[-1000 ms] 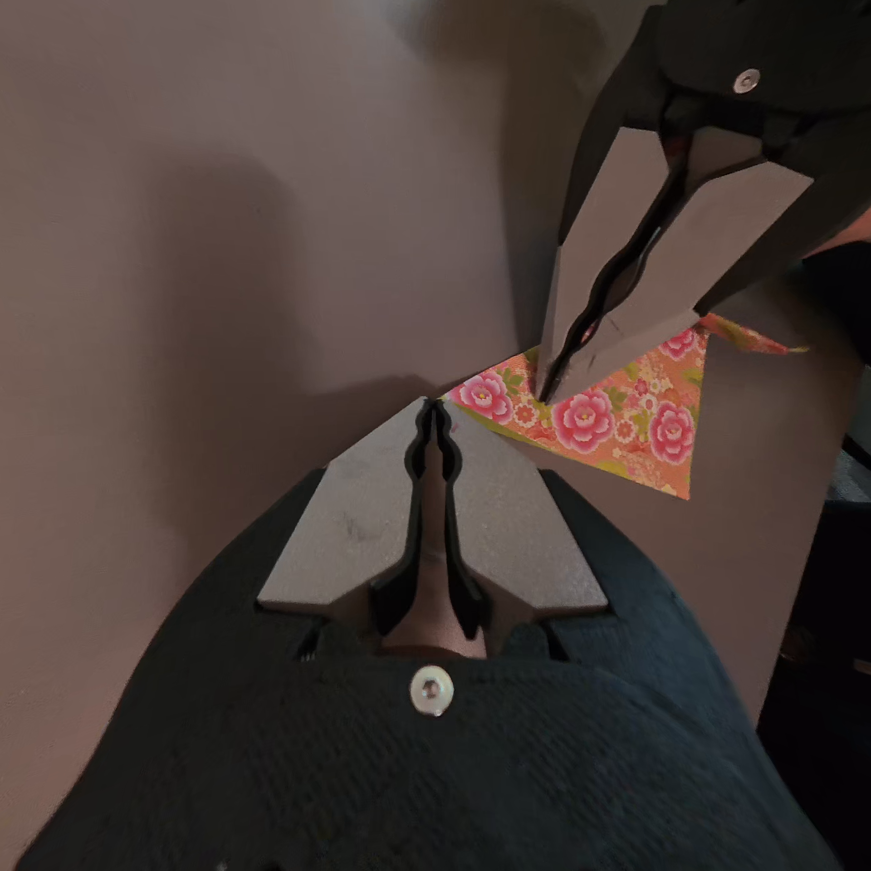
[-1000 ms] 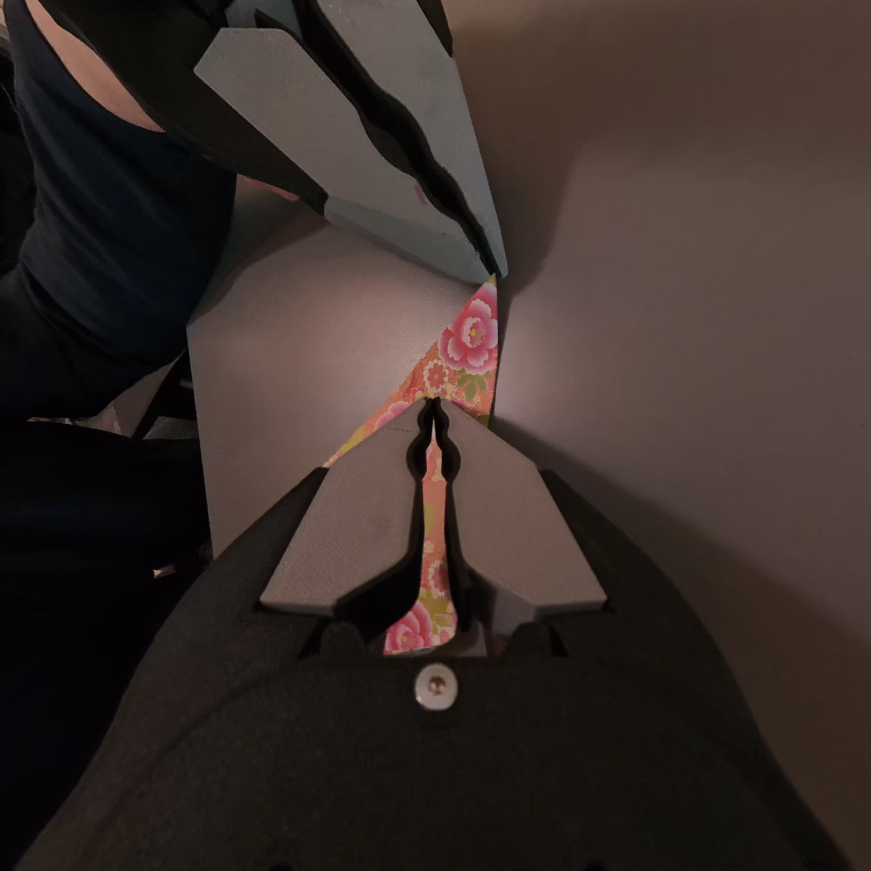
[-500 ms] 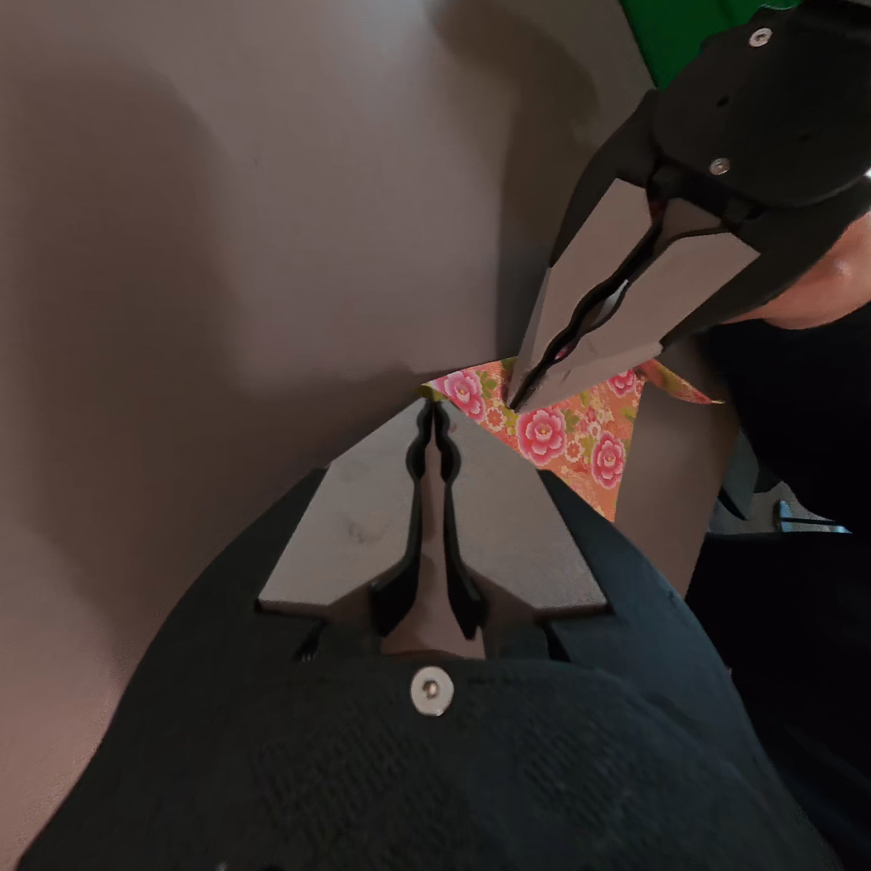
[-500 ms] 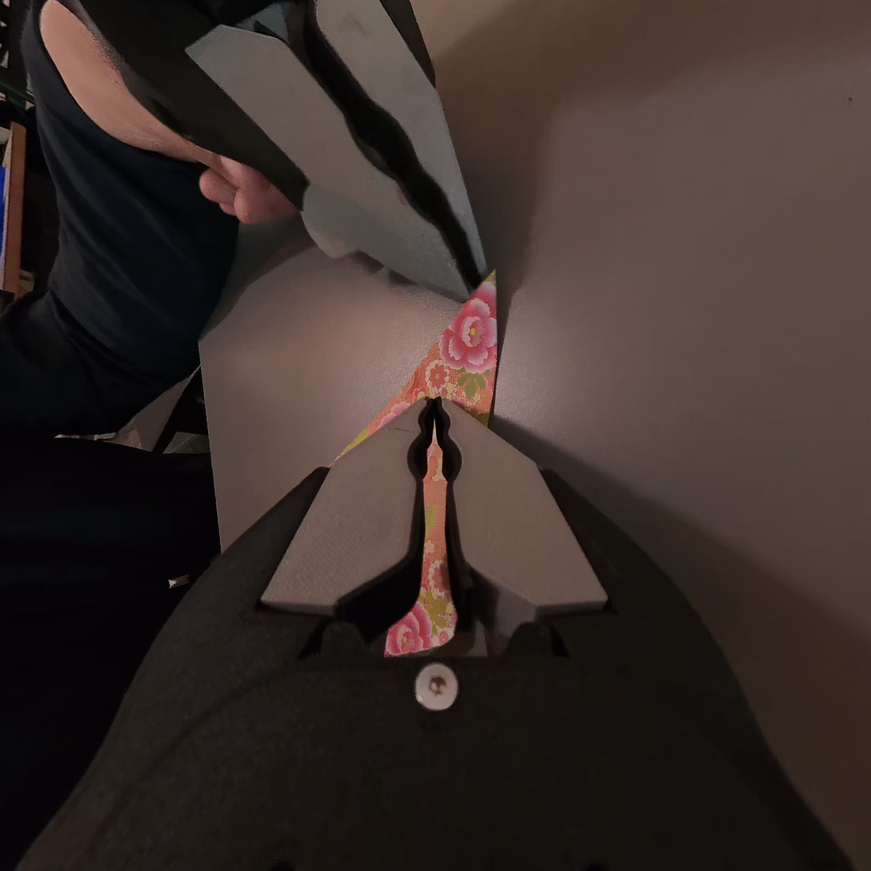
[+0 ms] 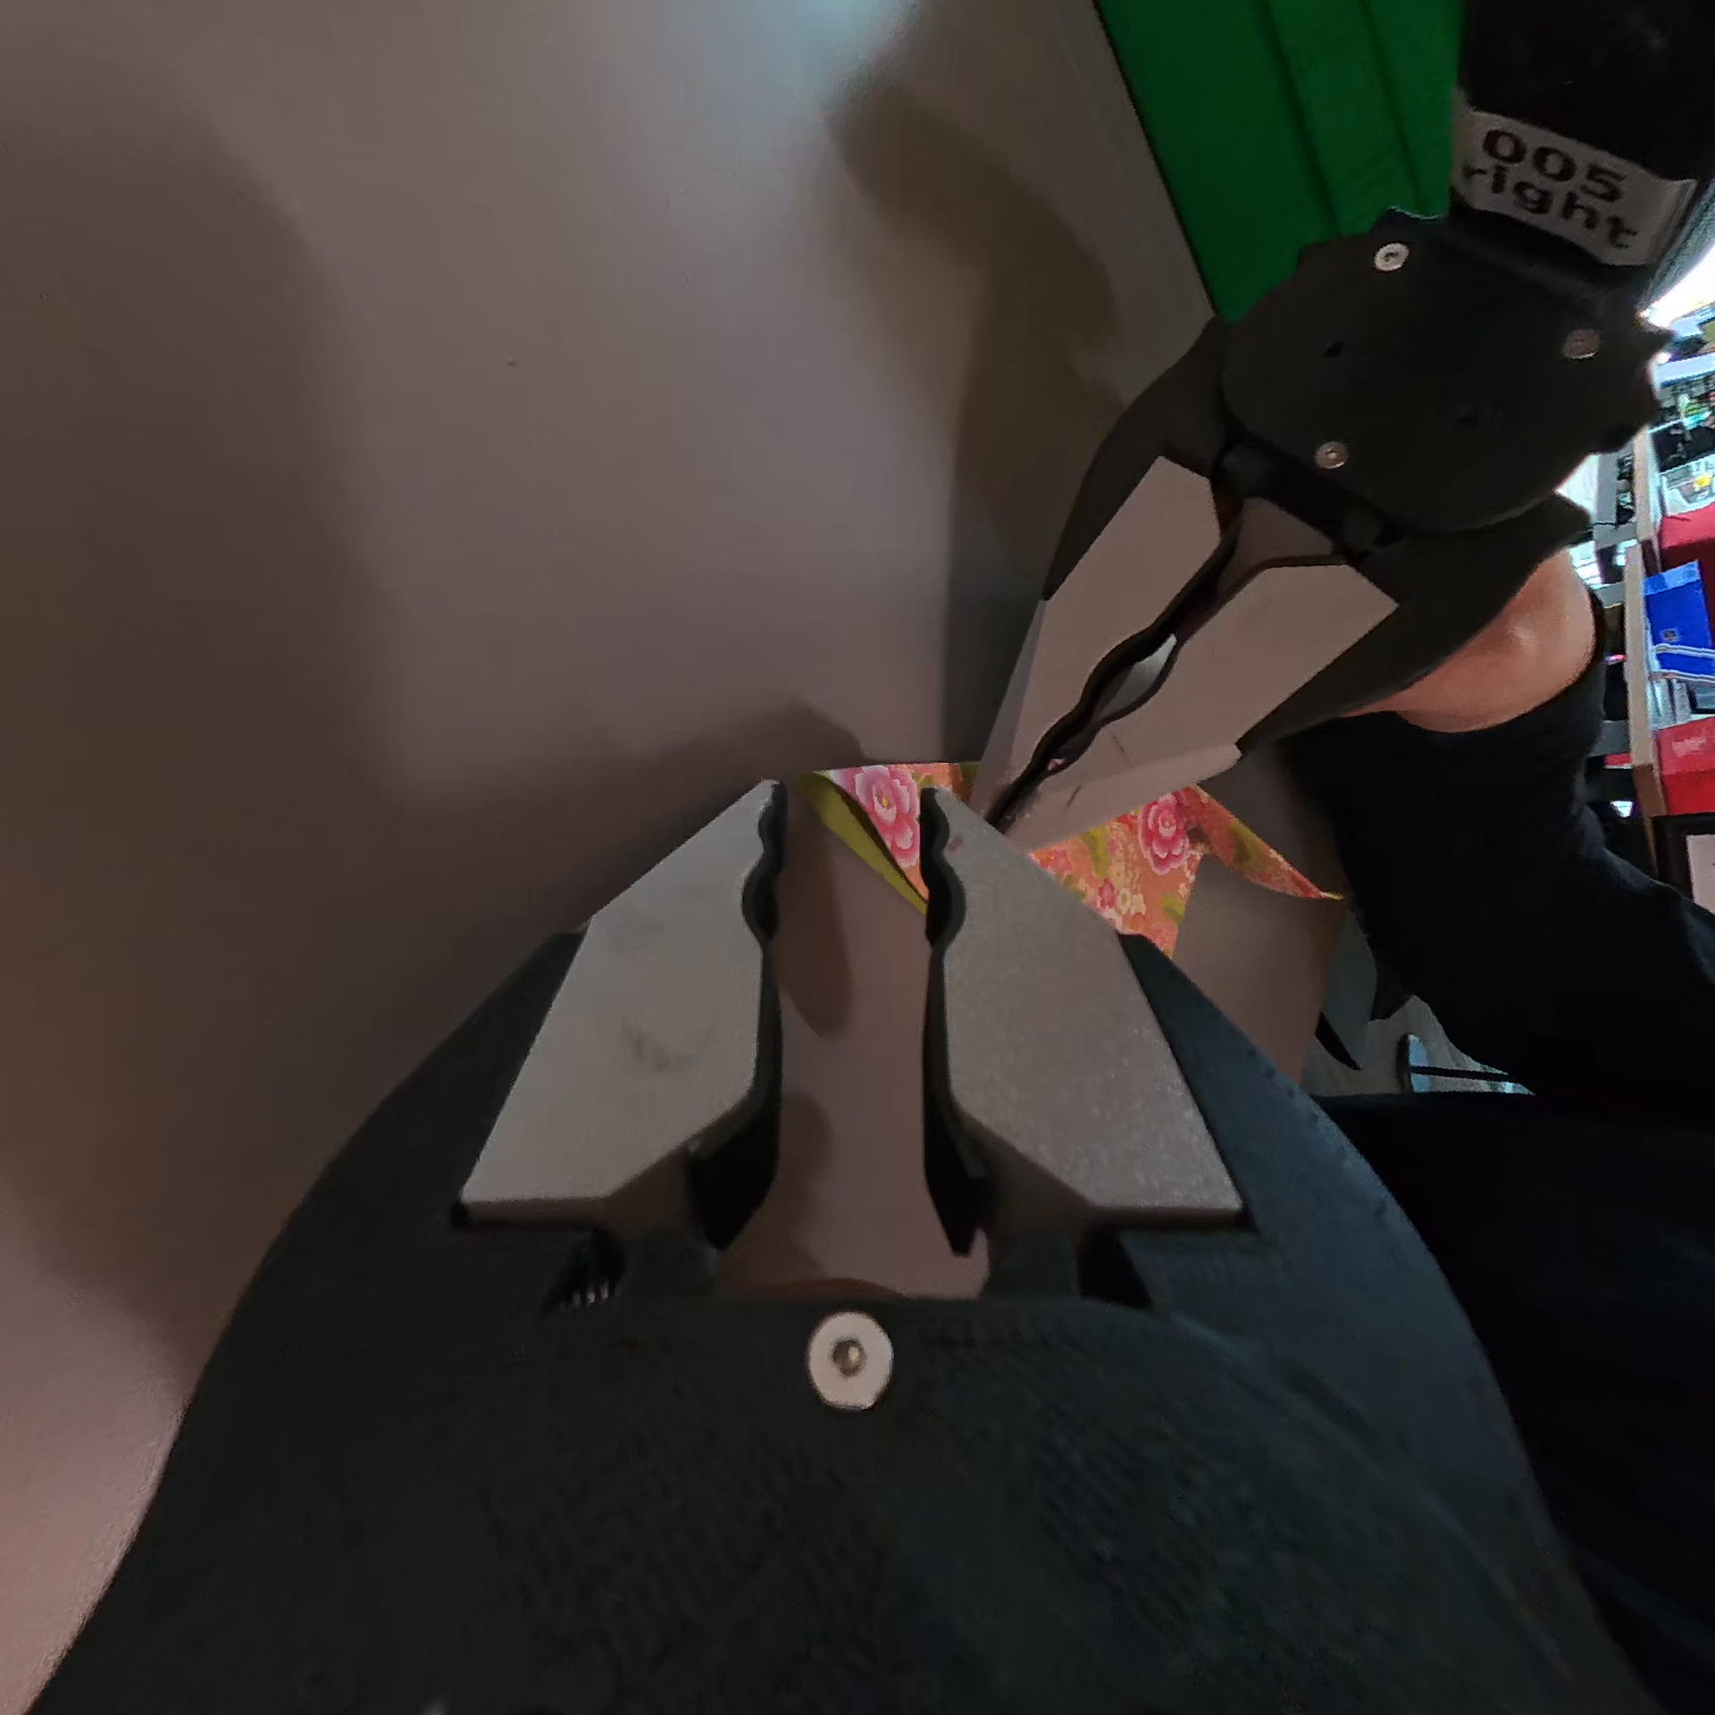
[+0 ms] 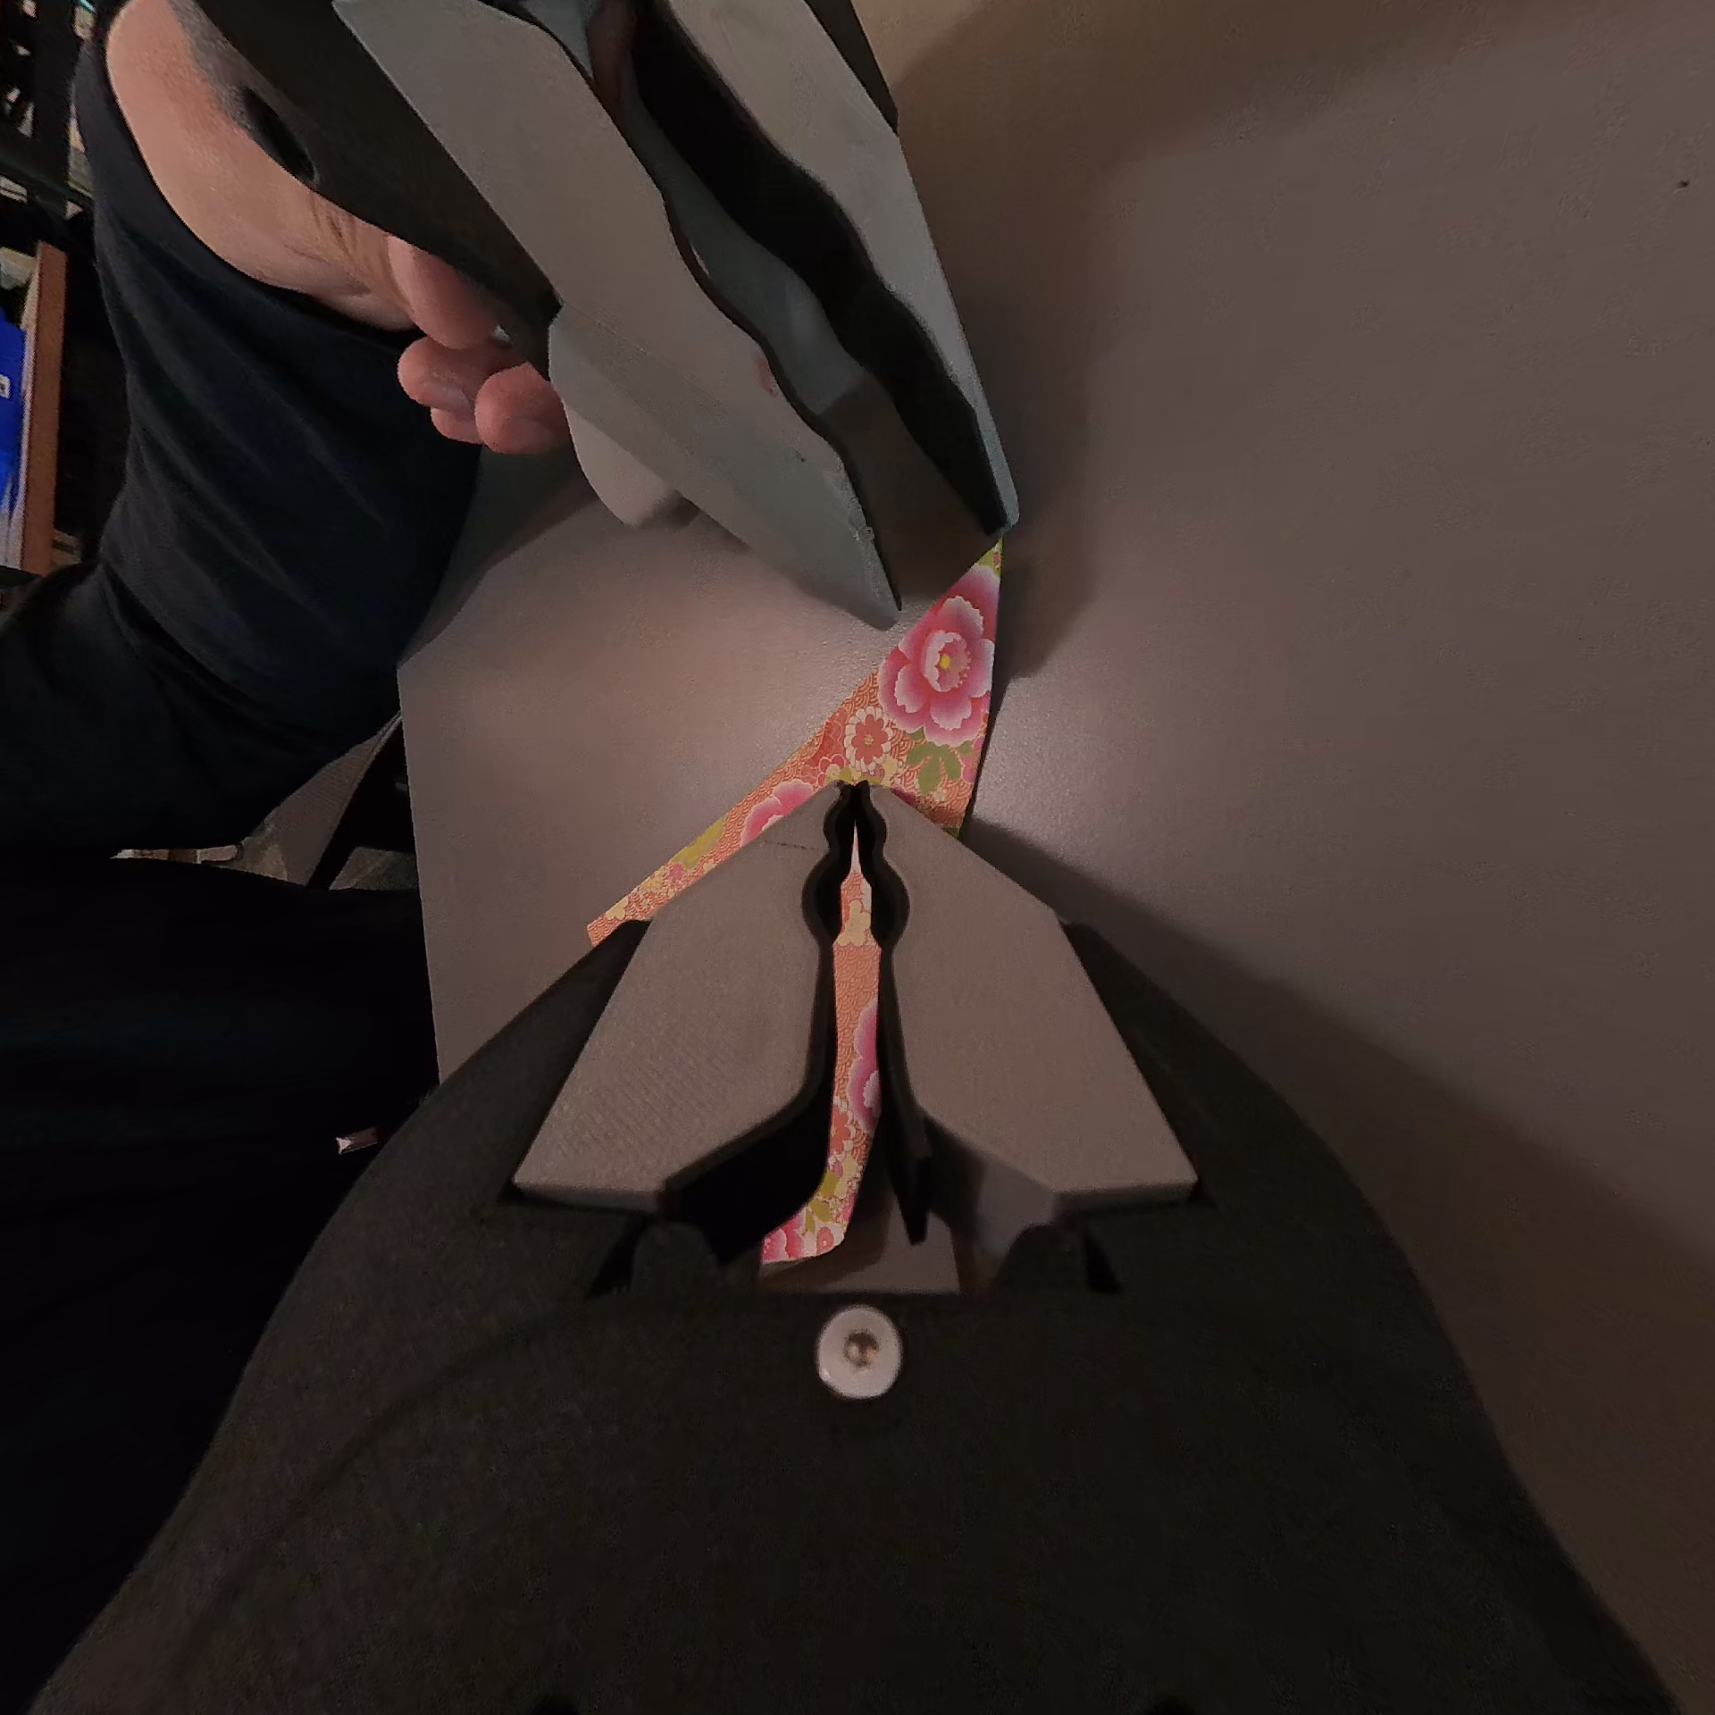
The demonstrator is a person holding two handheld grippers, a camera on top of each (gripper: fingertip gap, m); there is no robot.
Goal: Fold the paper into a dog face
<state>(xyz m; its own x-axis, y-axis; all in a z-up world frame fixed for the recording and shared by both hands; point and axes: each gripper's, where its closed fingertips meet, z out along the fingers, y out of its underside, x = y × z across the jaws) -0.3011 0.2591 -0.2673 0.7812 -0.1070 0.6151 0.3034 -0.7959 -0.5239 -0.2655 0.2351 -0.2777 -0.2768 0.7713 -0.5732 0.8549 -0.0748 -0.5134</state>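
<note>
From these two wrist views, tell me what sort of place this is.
Probably an indoor workshop or lab storeroom. The work happens on a plain grey tabletop; a bright green panel stands behind it, and cluttered shelves with red and blue boxes fill the far edge. The floral orange origami paper lies at the table's corner.

paper (image 6: 937,687): on table (image 6: 1346,650), frame centre
right gripper (image 6: 854,798): on paper, lower centre
left gripper (image 6: 937,566): probably over paper's upper tip

Each wrist view looks close along its own fingers, facing the other; both share the floral paper (image 5: 1128,849) (image 6: 928,687) on the grey table (image 5: 464,464) (image 6: 1346,557).
</note>
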